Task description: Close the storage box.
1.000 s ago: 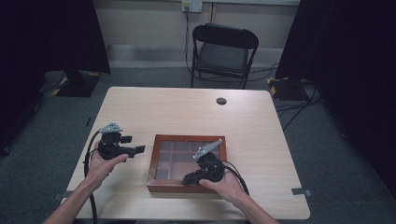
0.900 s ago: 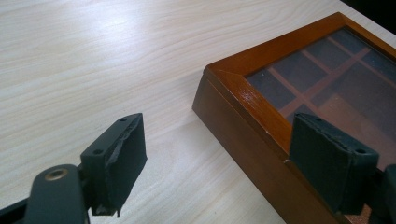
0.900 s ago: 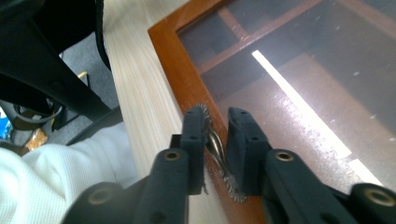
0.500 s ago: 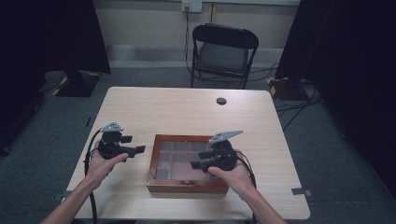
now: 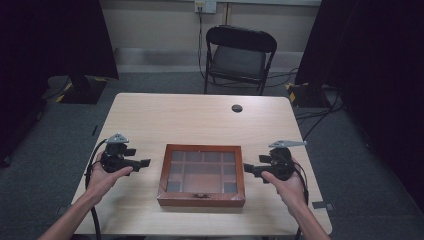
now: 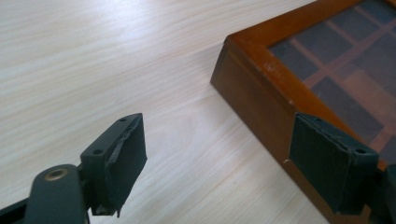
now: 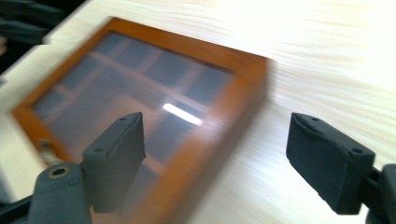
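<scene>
Flat reddish-brown wooden box w/ glass grid lid (image 5: 201, 175) lies closed on the light wood table (image 5: 190, 120), near the person's edge & roughly centred; small metal clasp on its front wall faces the person. Left hand-held gripper (image 5: 145, 162) sits just left of the box, jaws pointing at its left side, apart from it; in the left gripper view (image 6: 215, 163) jaws stand partly open w/ nothing between the pads, box corner (image 6: 261, 88) just ahead of the right-hand jaw, not touching. Right hand-held gripper (image 5: 248, 168) is just right of the box, tips close to its right wall, no contact visible; its jaws have just been opening & in the right gripper view (image 7: 215, 163) they stand wide, empty, w/ the box (image 7: 154, 107) blurred beyond them & its right edge between the two jaws farther off. Each gripper is carried by a hand: left hand (image 5: 107, 175) left of the box, right hand (image 5: 287, 185) right of it. Small dark round disc (image 5: 237, 108) lies on the table well behind the box. Black folding chair (image 5: 239, 55) stands on the grey floor beyond the table, behind the box.
</scene>
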Demonstrator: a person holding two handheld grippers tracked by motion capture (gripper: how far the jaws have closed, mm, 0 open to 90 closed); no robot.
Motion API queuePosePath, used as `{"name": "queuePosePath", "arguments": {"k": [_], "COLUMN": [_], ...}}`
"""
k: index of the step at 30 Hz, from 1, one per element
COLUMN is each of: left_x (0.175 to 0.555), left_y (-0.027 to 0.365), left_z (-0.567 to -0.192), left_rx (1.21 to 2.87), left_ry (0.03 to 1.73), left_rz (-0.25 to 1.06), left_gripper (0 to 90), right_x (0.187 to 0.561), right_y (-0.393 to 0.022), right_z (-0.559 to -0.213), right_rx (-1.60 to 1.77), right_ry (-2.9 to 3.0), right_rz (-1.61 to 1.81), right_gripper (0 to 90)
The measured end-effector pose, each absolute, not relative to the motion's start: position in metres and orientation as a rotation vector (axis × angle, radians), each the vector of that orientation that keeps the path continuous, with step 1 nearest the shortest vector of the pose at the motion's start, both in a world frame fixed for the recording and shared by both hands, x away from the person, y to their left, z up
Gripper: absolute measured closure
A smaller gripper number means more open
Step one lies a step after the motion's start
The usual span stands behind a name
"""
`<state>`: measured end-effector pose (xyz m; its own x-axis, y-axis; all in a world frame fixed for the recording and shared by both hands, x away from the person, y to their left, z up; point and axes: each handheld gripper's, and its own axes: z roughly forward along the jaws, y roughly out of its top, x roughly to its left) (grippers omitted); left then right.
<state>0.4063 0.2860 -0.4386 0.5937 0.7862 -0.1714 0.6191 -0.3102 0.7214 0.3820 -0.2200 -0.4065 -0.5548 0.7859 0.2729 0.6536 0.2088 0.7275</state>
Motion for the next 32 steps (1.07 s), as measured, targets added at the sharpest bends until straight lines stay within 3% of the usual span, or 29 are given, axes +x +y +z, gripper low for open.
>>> {"name": "queuePosePath", "arguments": {"k": [9, 15, 18, 21, 25, 32], "left_x": [0.408, 0.414, 0.413, 0.410, 0.407, 0.409], "left_y": [0.299, 0.302, 0.299, 0.295, 0.290, 0.290], "left_z": [-0.457, -0.477, -0.481, -0.485, -0.494, -0.503], "left_rx": [2.048, 2.136, 2.168, 2.176, 2.161, 2.108], "left_ry": [1.225, 1.299, 1.272, 1.240, 1.175, 1.149], "left_rz": [0.265, 0.203, 0.255, 0.340, 0.450, 0.496], "left_gripper": [23.4, 22.6, 21.9, 20.1, 12.8, 2.2], "right_x": [0.392, 0.393, 0.393, 0.393, 0.393, 0.390], "right_y": [-0.275, -0.279, -0.275, -0.268, -0.264, -0.263], "right_z": [-0.449, -0.469, -0.478, -0.483, -0.492, -0.501], "right_rx": [1.634, 1.679, 1.675, 1.613, 1.586, 1.506], "right_ry": [2.199, 2.162, 2.181, 2.146, 2.089, 2.040], "right_rz": [1.061, 0.839, 0.750, 0.692, 0.734, 0.838], "right_gripper": [15.1, 15.5, 15.6, 13.6, 0.0, 0.0]}}
